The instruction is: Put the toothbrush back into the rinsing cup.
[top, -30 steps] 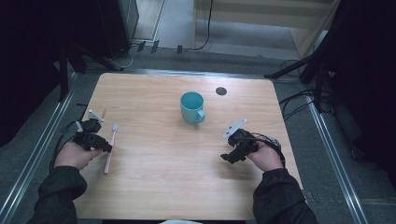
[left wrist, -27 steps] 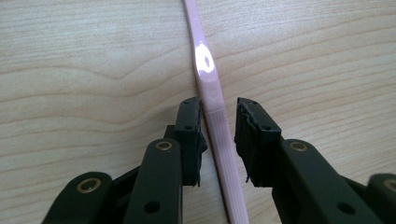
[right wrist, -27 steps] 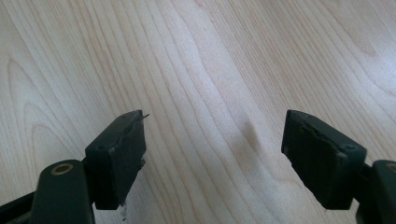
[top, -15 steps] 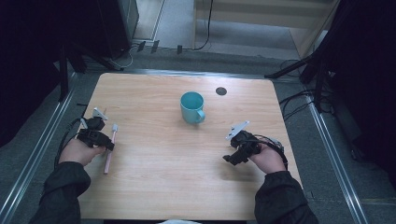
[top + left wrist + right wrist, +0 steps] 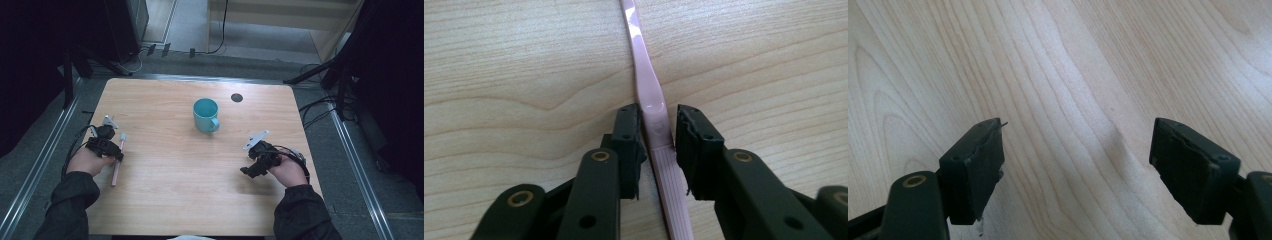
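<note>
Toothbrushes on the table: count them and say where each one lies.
1. The pink toothbrush lies flat near the table's left edge, between the left gripper's fingers; the mug's inside looks empty.

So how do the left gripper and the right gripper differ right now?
The left gripper has narrow jaws that have just been closing around the pink toothbrush, with a thin gap still showing; the right gripper stands wide open over bare table. In the high view, left sits near the table's left edge, right near its right. Both have black jaws.
</note>
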### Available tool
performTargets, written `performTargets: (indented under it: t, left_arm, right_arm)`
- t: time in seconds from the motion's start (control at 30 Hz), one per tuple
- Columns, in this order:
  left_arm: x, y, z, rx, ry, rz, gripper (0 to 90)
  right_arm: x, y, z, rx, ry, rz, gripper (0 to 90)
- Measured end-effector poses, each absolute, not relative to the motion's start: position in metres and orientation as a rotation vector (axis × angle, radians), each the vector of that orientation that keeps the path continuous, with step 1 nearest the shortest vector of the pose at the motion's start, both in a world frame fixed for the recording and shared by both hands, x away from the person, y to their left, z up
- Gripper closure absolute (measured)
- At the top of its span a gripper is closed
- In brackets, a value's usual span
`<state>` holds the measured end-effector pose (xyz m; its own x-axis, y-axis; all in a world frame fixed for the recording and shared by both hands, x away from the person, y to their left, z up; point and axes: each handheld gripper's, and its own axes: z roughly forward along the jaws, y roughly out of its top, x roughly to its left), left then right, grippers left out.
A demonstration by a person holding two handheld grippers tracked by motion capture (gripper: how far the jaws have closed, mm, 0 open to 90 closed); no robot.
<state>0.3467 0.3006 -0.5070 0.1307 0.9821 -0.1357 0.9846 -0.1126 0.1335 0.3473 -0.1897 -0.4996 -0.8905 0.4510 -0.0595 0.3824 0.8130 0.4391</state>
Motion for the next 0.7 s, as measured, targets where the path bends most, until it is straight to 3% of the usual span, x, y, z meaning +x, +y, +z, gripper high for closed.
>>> performTargets:
  t: [0.17, 0.7]
  left_arm:
    - [0.3467, 0.2959, -0.5069, 2.236, 1.984, 0.027, 77.3]
    - [0.3466, 0.2946, -0.5068, 2.246, 1.975, 0.027, 79.6]
  right_arm:
    - [0.3471, -0.1894, -0.5000, 0.658, 2.834, 0.630, 22.1]
    - [0.3475, -0.1893, -0.5007, 0.649, 2.836, 0.632, 22.1]
